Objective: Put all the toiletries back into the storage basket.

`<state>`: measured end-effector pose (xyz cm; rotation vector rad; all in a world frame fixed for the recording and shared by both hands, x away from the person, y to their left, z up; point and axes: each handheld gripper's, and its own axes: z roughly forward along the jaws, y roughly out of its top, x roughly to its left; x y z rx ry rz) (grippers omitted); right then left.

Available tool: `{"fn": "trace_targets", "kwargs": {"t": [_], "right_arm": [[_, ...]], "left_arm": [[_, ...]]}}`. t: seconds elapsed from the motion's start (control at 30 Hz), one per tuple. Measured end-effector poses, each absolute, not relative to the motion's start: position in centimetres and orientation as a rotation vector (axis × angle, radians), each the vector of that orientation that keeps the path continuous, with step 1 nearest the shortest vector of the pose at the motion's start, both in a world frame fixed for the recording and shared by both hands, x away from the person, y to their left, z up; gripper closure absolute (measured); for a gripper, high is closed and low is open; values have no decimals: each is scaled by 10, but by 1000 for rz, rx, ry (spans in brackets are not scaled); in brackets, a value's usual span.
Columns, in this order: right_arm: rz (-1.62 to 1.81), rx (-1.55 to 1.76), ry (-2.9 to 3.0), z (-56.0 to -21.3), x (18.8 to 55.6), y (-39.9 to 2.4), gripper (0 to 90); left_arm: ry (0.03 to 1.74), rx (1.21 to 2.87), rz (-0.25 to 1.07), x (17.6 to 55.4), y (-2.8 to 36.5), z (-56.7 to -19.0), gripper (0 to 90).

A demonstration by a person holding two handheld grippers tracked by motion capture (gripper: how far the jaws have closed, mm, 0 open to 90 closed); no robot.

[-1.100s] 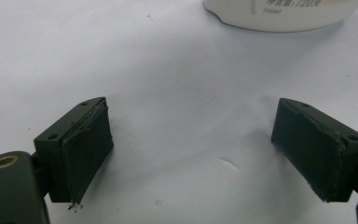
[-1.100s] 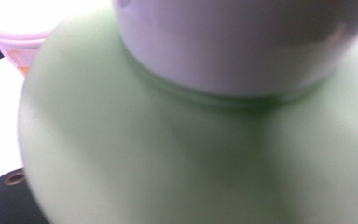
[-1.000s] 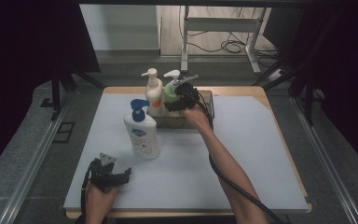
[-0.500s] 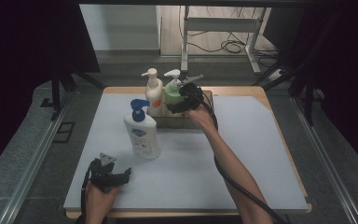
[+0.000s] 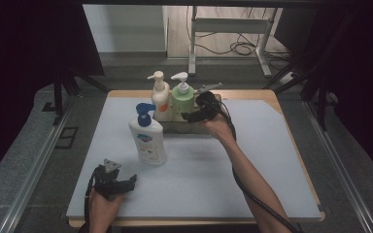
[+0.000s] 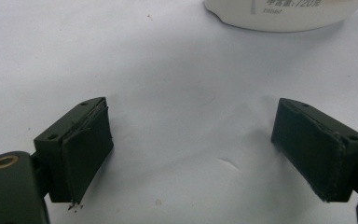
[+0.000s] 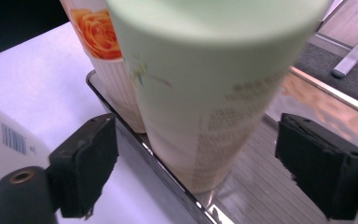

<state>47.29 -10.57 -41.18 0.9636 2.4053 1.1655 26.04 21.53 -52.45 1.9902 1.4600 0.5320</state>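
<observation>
Resting near you, L gripper (image 5: pixel 126 183) sits on the mat (image 5: pixel 272 160), jaws wide, nothing between them. White bottle (image 5: pixel 148 141) stands just past it, upright. Farther out, your R gripper (image 5: pixel 190 116) faces the green bottle (image 7: pixel 205 93), which stands in the metal tray (image 7: pixel 261 186) at the back. Jaws spread either side, just been closing a bit, pads not touching yet. Risk: bottle's wide, jaws barely clear it, so an off-centre close could tip it. Orange-rose bottle (image 7: pixel 105 60) stands tight beside it, L pad could catch it. Tray lip could snag it too.
</observation>
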Motion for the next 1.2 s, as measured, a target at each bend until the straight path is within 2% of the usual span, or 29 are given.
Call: {"fn": "trace_targets", "kwargs": {"t": [0.07, 0.17, 0.3, 0.37, 0.63, 0.83, 0.9, 1.2], "right_arm": [[1169, 976, 2401, -413, 472, -111, 149], [1185, 1014, 2400, -414, 472, -119, 216], [1178, 1026, 2408, -416, 471, -128, 348], [1174, 1025, 2402, -416, 471, -131, 455], [1093, 1081, 2374, -422, 481, -136, 724], [1090, 1122, 2358, -431, 487, -132, 862], [1073, 1136, 2349, -434, 489, -129, 893], [1009, 1213, 2351, -446, 501, -118, 897]], "left_arm": [[1460, 1990, 532, 260, 215, -525, 114], [1460, 1990, 532, 260, 215, -525, 114], [1460, 1989, 532, 260, 215, -525, 114], [1460, 1989, 532, 260, 215, -525, 114], [1460, 1989, 532, 260, 215, -525, 114], [1461, 1990, 532, 260, 215, -524, 114], [1461, 1990, 532, 260, 215, -524, 114], [1461, 1990, 532, 260, 215, -524, 114]]}}
